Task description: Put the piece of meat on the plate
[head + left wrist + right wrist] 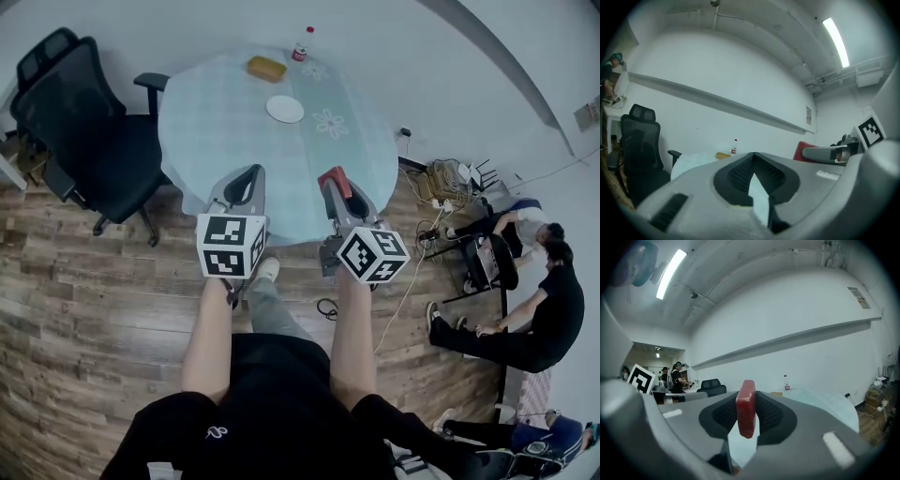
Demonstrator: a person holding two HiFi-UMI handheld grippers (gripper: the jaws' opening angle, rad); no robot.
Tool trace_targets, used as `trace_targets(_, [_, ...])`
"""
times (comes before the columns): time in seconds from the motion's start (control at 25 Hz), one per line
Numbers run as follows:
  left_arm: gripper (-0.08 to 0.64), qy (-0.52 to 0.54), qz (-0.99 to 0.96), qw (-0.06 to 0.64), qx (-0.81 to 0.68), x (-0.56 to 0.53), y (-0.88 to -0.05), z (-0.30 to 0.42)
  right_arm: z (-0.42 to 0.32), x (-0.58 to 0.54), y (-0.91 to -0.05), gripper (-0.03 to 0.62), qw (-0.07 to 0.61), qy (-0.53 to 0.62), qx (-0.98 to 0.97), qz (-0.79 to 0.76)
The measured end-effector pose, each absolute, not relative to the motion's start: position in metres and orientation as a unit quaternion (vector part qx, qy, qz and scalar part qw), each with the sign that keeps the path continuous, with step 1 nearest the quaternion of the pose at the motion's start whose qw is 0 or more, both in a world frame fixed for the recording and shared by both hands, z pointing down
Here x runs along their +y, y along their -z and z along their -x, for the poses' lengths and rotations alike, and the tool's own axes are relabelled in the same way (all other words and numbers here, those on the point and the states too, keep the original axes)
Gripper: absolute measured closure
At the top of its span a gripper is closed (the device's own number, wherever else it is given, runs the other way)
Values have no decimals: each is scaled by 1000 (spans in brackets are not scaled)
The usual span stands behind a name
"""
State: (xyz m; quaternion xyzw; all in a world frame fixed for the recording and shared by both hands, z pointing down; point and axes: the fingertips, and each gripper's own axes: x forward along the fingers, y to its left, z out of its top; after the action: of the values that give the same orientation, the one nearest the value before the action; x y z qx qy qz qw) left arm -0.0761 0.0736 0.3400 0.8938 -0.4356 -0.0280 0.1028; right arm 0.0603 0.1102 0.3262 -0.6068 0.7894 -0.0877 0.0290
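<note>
A red slab of meat (334, 178) stands on edge between the jaws of my right gripper (337, 187), which is shut on it over the near edge of the round table (216, 122). In the right gripper view the meat (746, 408) fills the gap between the black pads. The small white plate (284, 109) lies empty near the table's middle, well beyond both grippers. My left gripper (249, 175) hovers beside the right one at the near edge. Its tips (752, 154) meet and nothing is held between them.
A yellow-brown block (266, 67) and a red-capped bottle (300, 45) stand at the table's far side. A black office chair (84, 131) sits at the left. Cables and seated people (525, 281) occupy the wooden floor at the right.
</note>
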Motion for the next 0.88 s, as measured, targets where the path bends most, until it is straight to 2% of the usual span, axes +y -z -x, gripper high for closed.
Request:
trace_targets(0.28, [567,-8,-876,125,-466,-17,-378,58,-73,7,-364,491,19,127,807,577])
trace_targets(0.52, [566,-37,-871,156,-465,-113,-410,0,-140,-94,-394,492,15,167,789,592])
trace_targets(0.72, [566,-50,-867,157,-470,-194,-411,-56,-198,-182,-396,492,22,181,784,593])
trace_targets(0.88, [566,-53,-862,152,-481,-230,-409,-75,-210,-226,-410,492,24,202,789,579])
